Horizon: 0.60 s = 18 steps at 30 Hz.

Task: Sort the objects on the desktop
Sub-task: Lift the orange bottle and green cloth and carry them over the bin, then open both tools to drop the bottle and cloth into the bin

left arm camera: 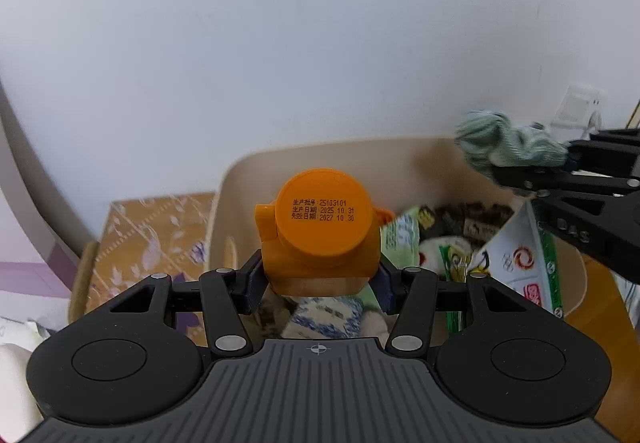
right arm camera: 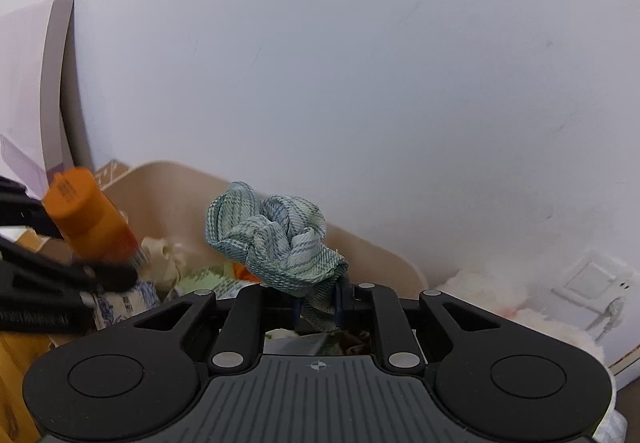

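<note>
My left gripper [left arm camera: 320,283] is shut on an orange bottle [left arm camera: 322,231] with a round cap bearing printed dates, held above a beige bin [left arm camera: 296,159]. The bottle also shows in the right wrist view [right arm camera: 86,215], blurred, at the left. My right gripper [right arm camera: 318,303] is shut on a green-blue plaid scrunchie [right arm camera: 276,239], held over the same bin [right arm camera: 168,179]. In the left wrist view the scrunchie [left arm camera: 504,147] and the right gripper [left arm camera: 532,167] sit at the right, over the bin's far right rim.
The bin holds snack packets [left arm camera: 516,255], a dark wrapper [left arm camera: 472,223] and a blue-white patterned item [left arm camera: 324,317]. A floral cardboard box [left arm camera: 152,243] stands left of the bin. A white wall is behind. A wall socket [right arm camera: 592,279] and something fluffy and white [right arm camera: 492,291] lie right.
</note>
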Tool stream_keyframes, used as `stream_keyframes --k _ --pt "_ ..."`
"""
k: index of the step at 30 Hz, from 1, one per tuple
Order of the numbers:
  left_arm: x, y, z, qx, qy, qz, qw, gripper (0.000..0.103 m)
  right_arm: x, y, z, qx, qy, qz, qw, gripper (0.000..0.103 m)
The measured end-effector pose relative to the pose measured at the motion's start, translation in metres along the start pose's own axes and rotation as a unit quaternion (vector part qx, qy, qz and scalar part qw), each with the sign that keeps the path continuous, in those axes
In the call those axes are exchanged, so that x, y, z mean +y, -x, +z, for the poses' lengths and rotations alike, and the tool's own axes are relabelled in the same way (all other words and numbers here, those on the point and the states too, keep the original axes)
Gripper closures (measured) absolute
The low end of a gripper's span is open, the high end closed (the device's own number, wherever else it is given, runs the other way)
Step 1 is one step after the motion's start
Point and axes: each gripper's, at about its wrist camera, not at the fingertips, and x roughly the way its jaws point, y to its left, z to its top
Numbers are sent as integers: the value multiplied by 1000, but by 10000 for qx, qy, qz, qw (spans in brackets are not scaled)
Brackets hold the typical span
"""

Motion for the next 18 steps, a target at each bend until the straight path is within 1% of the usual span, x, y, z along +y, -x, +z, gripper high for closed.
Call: stream_keyframes --k 2,4,5,7,8,9,10,11,12,14,15,18 --pt "-2 -10 -3 250 -115 -155 9995 49 2 -6 -1 95 19 23 10000 84" --pt "-4 -14 -7 292 -264 -171 9991 49 -1 -13 -2 191 23 43 9998 79" --pt "-4 -16 -9 316 -302 -155 9989 49 -1 -15 -3 236 26 50 9997 72" --pt "-4 -20 -11 432 -314 -174 9984 49 3 -13 -5 270 25 47 9996 66" --pt "-4 -20 -11 461 -311 -191 9983 49 4 -13 -5 278 11 41 9996 61" --pt "-4 -20 -11 465 -308 -188 9983 46 4 -13 -6 284 -8 32 9996 55" --pt "-4 -18 -11 431 -317 -201 9984 44 3 -12 -6 268 -30 22 9996 50" --pt "-5 -16 -10 399 -317 -235 9984 36 2 -11 -7 241 -47 -7 9997 40" --pt "-5 -13 -9 344 -294 -254 9987 29 4 -9 -8 211 -59 -29 9998 34" --pt "-4 -8 -8 220 -234 -266 9991 25 4 -5 -10 139 -125 -25 9998 31" --pt "-4 -6 -7 185 -218 -292 9992 24 3 -1 -11 107 -179 -28 9998 26" --pt "-4 0 -6 160 -225 -326 9991 24 -1 12 -12 -67 -278 -26 9996 21"
